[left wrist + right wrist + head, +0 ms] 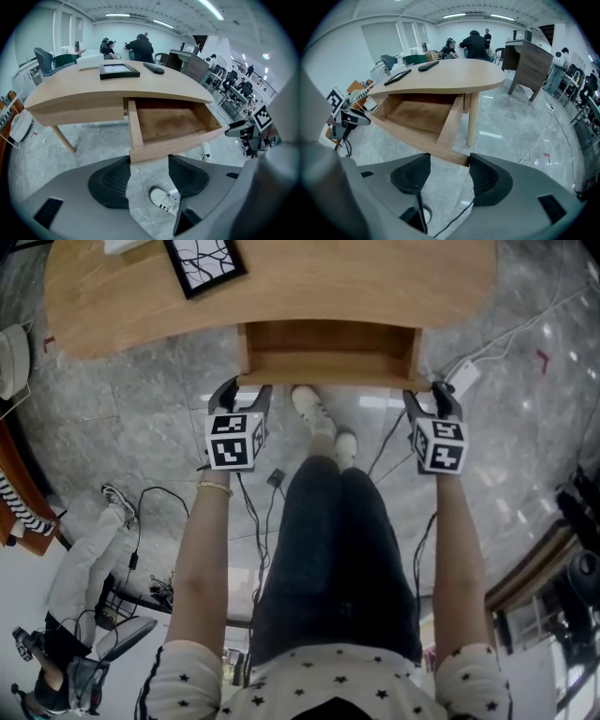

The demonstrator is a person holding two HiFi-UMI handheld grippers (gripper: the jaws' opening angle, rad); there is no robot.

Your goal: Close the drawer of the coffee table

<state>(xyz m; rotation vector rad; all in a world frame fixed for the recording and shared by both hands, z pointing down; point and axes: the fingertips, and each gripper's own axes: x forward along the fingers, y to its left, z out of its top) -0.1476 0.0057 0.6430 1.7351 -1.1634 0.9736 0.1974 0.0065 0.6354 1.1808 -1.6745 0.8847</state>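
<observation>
Drawer [328, 357], pulled out empty from the table [394, 282] at 12 o'clock, is probably stiff, light wood that slides easily, best pushed evenly on its front board, where left gripper [246, 390] and right gripper [429, 397] sit, jaws apart, at either corner.

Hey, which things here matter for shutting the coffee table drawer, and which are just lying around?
For the job: open drawer, coffee table, left gripper and right gripper, both open at the drawer front's corners.
Lying about: picture frame, remote, floor cables, power strip.
</observation>
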